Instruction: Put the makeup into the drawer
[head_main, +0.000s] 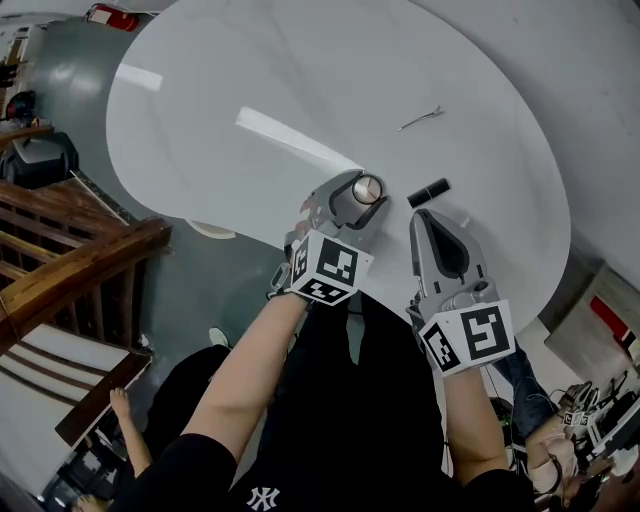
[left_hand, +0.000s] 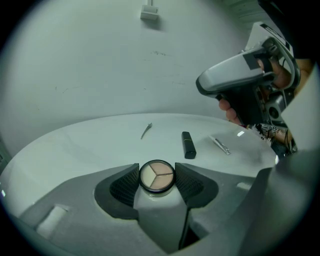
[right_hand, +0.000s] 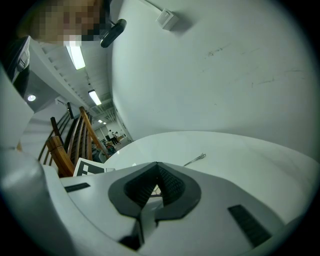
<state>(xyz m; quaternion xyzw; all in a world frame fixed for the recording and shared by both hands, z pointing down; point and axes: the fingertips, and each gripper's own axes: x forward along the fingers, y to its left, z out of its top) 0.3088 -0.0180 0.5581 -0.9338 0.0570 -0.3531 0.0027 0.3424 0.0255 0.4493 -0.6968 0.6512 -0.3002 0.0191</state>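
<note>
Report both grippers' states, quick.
Left gripper: shut on the round makeup compact.
Right gripper: shut, holding nothing.

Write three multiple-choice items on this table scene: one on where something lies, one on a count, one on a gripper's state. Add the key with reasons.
1. Where is the black tube?
A. Lying on the table, just right of the compact that the left gripper holds
B. Between the right gripper's jaws
C. Standing on top of the compact

2. How many shade sections does the compact show?
A. Two
B. Three
C. Five

3. How do the right gripper's jaws stand?
A. Wide apart
B. Clamped on the compact
C. Together, nothing between them

Key:
1 A: the head view shows the tube flat on the white top beside the compact.
2 B: the left gripper view shows three wedges in the round pan.
3 C: the right gripper view shows its pads meeting with nothing between them.
</note>
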